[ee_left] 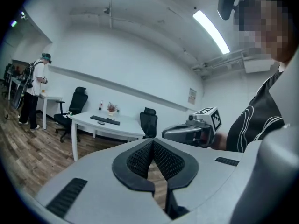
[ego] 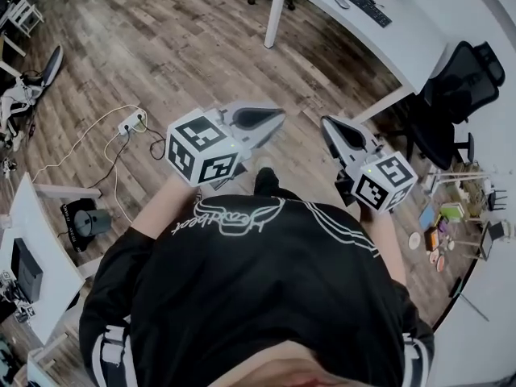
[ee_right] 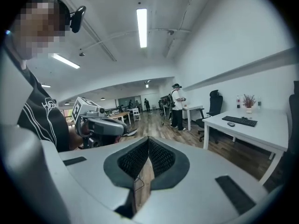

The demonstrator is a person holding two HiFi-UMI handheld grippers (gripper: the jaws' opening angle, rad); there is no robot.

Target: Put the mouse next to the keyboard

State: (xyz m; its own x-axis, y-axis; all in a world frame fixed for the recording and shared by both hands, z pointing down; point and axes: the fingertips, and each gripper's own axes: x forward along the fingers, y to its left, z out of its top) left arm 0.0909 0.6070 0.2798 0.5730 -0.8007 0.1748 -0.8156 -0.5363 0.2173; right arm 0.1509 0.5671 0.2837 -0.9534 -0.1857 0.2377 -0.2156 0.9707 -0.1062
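A black keyboard (ego: pixel 356 0) lies on a white desk (ego: pixel 403 39) at the far right of the room, and a small dark mouse (ego: pixel 342 2) sits beside it, toward the desk's front edge. Both are several steps away from me. My left gripper (ego: pixel 280 117) and right gripper (ego: pixel 325 123) are held out side by side at chest height over the wooden floor. Each is shut with nothing between its jaws. In the left gripper view the keyboard (ee_left: pixel 105 120) and mouse (ee_left: pixel 101 123) show small beyond the closed tips (ee_left: pixel 152 141). The right gripper view shows the keyboard (ee_right: pixel 239 121) and mouse (ee_right: pixel 231 124) at right.
Black office chairs (ego: pixel 451 95) stand at the desk's end. A power strip with cables (ego: pixel 129 123) lies on the floor at left. A potted plant (ee_left: pixel 111 108) stands behind the keyboard. A person (ee_right: pixel 177 106) stands at another desk farther off. A second white desk (ego: pixel 24 240) is at lower left.
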